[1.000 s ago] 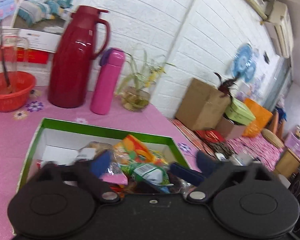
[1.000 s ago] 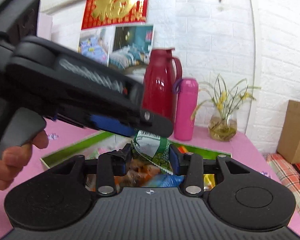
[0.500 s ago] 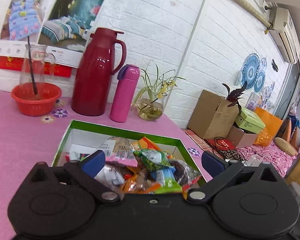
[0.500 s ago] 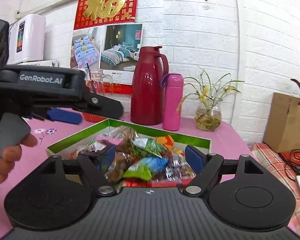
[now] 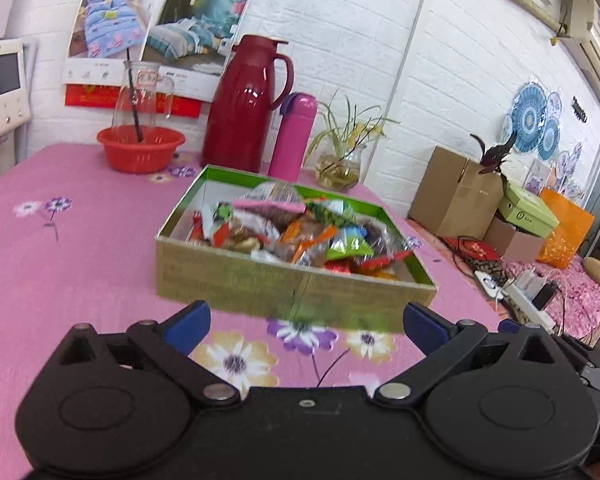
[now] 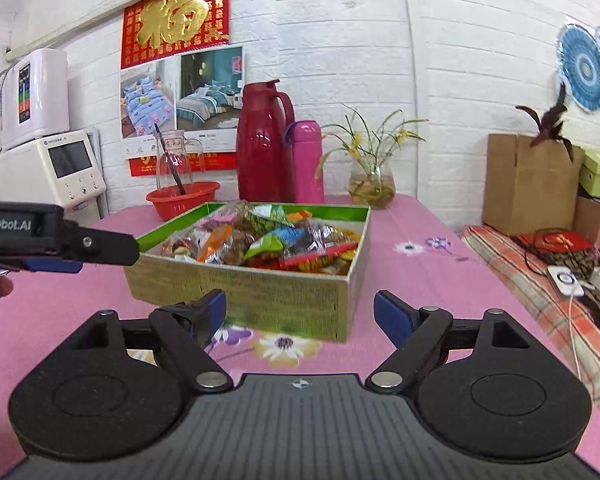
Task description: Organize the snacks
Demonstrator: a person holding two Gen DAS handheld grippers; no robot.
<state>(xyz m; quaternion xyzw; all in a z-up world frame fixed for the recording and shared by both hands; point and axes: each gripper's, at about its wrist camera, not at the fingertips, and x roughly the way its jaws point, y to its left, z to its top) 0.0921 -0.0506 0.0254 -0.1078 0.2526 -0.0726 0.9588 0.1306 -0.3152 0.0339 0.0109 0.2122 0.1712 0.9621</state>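
- The left gripper point(image 6: 52, 266), seen from the right wrist view, bears white lettering reading "enRobot.AI", its start cut off by the frame edge.
- The red wall hanging point(image 6: 176, 20) carries a large gold character 福.
- Print on the snack packets point(image 6: 276, 240) and the white appliance point(image 6: 46, 166) is too small to read.

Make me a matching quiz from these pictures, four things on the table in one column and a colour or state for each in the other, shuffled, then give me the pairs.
Things
1. tall jug
2. slim flask
3. snack box
4. basin

Descriptions
A. pink, standing right beside the tall jug
B. orange-red, holding a glass jar
C. dark red, with a handle
D. green inside, heaped with wrapped snacks

Pairs: 1-C, 2-A, 3-D, 4-B
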